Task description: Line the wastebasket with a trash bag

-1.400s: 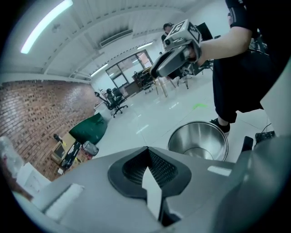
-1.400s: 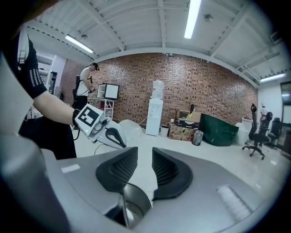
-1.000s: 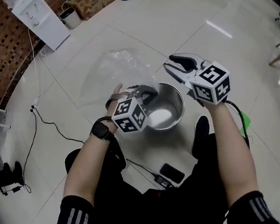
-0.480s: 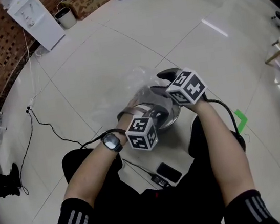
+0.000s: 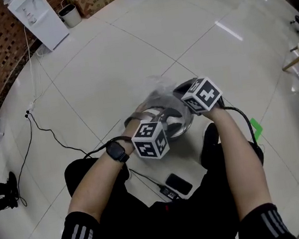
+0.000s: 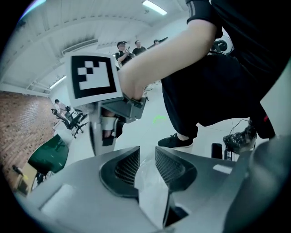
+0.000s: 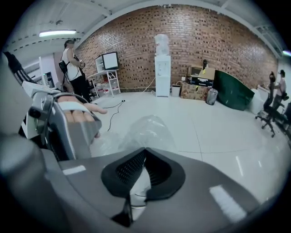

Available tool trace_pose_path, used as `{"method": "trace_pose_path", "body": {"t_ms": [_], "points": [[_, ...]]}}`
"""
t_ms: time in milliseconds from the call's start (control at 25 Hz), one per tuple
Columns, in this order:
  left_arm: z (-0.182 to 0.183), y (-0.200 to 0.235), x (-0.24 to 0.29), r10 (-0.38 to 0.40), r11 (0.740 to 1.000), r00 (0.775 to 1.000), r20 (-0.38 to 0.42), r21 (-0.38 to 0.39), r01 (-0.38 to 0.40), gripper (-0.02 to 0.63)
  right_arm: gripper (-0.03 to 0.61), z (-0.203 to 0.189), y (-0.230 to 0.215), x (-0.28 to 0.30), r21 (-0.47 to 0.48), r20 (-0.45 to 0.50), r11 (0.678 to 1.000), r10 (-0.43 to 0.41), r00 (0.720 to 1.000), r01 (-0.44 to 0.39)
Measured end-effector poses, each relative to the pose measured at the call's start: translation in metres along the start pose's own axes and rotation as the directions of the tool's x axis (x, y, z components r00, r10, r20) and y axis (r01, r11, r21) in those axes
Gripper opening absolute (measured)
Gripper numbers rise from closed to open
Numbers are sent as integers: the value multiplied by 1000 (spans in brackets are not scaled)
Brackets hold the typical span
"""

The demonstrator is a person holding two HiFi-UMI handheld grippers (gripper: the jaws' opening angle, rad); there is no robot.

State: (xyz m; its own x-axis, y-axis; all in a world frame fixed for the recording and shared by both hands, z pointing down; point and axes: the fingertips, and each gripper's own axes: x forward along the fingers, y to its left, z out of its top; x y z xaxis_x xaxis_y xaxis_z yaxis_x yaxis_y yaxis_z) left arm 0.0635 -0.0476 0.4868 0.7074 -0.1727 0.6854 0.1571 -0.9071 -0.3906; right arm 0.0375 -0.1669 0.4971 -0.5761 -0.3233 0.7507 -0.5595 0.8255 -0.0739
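Bag-spreading step: the right hand-held gripper (image 7: 144,154) clamps trash bag (image 5: 156,87) film at the wastebasket's (image 5: 179,127) one o'clock; the left hand-held gripper (image 6: 148,154), jaws just parting around film at nine o'clock, probably needs a fresh grip.

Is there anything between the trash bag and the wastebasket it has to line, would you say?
Nothing visible does: the clear trash bag is bunched directly over the open mouth of the steel wastebasket.
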Motion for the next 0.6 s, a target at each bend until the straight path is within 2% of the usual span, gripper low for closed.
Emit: {"method": "trace_pose_path", "body": {"t_ms": [80,160,280,440,600], "points": [[-3,14,-16,28,999,1000,1,-30,-28,133,7,-4,-5,-5,17,-11,1000,-4,1000,4],[-11,31,-32,65,996,998,-15,-60,-66,137,7,-11,-10,-9,37,-29,999,-5,1000,6],[-45,55,-44,97,983,990,-103,-146,-112,145,6,-30,-15,-10,39,-86,999,-15,996,19],[-119,68,-39,46,954,963,-267,-274,-122,216,6,-54,-9,3,8,-174,1000,-13,985,15],[-156,70,-24,15,927,952,-305,-352,-127,264,7,-66,4,22,-81,-249,997,-15,968,-5]]}}
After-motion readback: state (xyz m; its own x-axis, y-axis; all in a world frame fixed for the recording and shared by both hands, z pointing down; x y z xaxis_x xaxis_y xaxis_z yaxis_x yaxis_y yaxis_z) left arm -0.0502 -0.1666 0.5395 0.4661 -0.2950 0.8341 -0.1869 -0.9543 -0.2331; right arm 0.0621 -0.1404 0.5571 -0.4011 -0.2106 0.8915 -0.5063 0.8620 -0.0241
